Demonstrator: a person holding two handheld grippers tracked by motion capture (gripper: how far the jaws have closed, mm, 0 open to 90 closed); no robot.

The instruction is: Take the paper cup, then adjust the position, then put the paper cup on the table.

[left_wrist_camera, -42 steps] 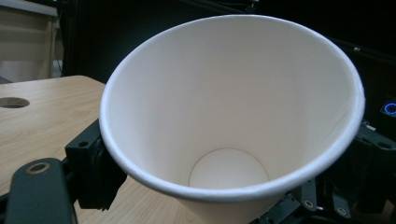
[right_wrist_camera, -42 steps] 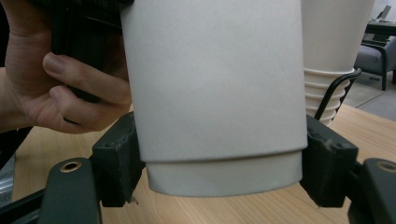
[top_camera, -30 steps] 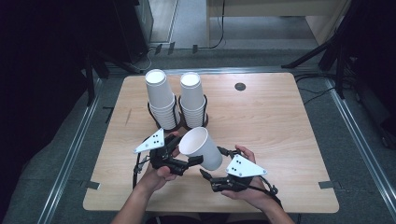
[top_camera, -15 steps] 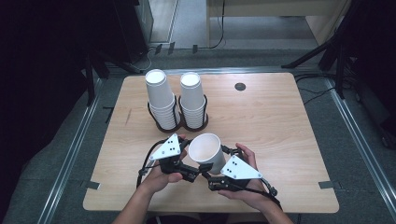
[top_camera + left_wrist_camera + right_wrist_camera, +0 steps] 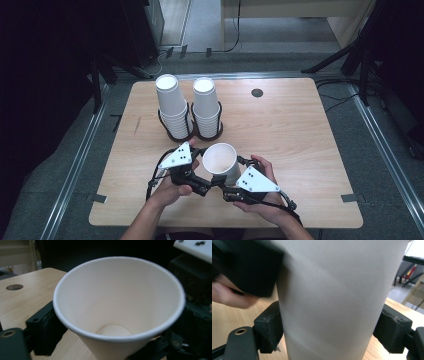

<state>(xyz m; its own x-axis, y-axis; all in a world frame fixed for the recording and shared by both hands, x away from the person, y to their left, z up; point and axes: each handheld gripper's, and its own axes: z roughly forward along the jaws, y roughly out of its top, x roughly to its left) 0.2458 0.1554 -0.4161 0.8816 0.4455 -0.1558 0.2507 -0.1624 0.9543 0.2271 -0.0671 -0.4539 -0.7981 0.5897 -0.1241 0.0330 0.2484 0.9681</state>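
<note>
Your right claw grips the single paper cup w/ both jaws pressed on its sides, mouth up, at the near-middle of the worktop. Your left claw sits just beside it; can't tell if it's clamped. Two cup stacks stand behind, in black holders.

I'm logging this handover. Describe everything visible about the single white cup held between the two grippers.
The cup is plain white paper by its look, tapered, with a rolled rim and a round flat bottom, empty inside. It stands mouth up at the near middle of the wooden table, in front of two cup stacks. The right gripper has a black jaw pressed on each side of its lower wall. The left gripper sits close against its other side; whether that one grips cannot be told.
</note>
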